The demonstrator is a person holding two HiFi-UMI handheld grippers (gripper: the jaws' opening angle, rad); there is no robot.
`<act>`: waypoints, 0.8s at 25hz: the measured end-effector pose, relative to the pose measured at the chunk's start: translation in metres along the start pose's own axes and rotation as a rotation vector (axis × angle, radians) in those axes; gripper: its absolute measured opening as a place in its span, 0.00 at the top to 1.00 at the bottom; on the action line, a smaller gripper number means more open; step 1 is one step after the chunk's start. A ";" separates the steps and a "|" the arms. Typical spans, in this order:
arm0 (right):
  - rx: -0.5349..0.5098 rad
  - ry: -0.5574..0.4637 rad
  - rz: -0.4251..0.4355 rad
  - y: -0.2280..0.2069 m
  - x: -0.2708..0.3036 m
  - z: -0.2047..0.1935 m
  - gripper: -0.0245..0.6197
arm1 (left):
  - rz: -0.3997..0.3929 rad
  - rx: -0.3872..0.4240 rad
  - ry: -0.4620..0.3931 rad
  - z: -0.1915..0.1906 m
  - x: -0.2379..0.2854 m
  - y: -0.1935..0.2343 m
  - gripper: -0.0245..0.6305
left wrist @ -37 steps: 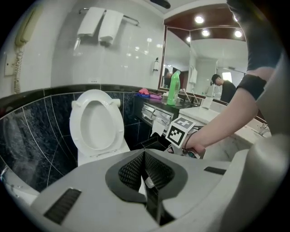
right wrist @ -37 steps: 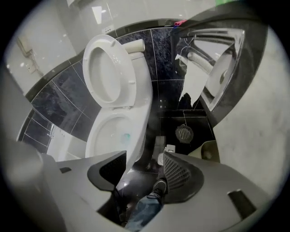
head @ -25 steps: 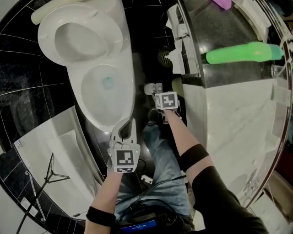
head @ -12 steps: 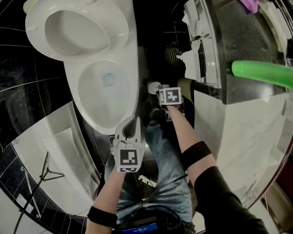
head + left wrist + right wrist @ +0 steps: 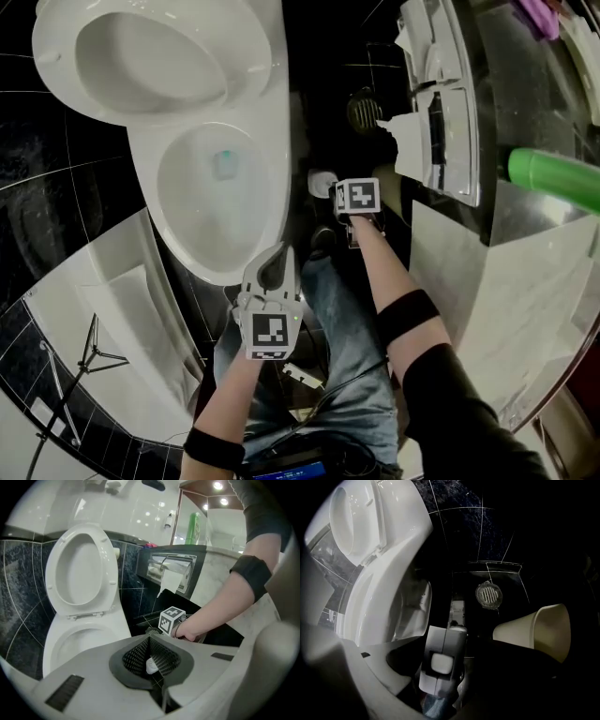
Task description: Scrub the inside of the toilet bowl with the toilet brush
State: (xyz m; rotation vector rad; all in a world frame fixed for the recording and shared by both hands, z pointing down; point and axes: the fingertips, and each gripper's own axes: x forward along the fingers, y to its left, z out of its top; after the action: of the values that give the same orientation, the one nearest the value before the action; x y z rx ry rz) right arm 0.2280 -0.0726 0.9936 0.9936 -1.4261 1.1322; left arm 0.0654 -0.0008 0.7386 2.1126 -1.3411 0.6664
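Dark-tiled bathroom. White brush handle [image 5: 443,656] between right gripper [image 5: 444,686] jaws, just opened wide; left gripper [image 5: 152,660] jaws together.

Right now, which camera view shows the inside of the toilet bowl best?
The head view: it looks down into the toilet bowl, showing the whole basin and its water. The left gripper view shows the inside only partly, from low. The right gripper view shows mostly its outer side.
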 end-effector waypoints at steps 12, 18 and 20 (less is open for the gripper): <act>-0.040 -0.004 0.025 0.006 0.015 0.006 0.61 | 0.027 -0.048 0.015 -0.010 0.008 0.010 0.96; -0.035 0.031 -0.004 0.004 0.011 -0.005 0.62 | 0.023 -0.035 0.007 -0.011 0.007 0.012 0.96; -0.060 0.017 -0.009 0.005 0.010 -0.003 0.62 | 0.022 -0.035 0.007 -0.011 0.005 0.013 0.96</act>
State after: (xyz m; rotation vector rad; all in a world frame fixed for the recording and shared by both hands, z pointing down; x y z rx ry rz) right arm 0.2227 -0.0691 1.0033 0.9453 -1.4325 1.0832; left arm 0.0542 -0.0014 0.7521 2.0691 -1.3648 0.6540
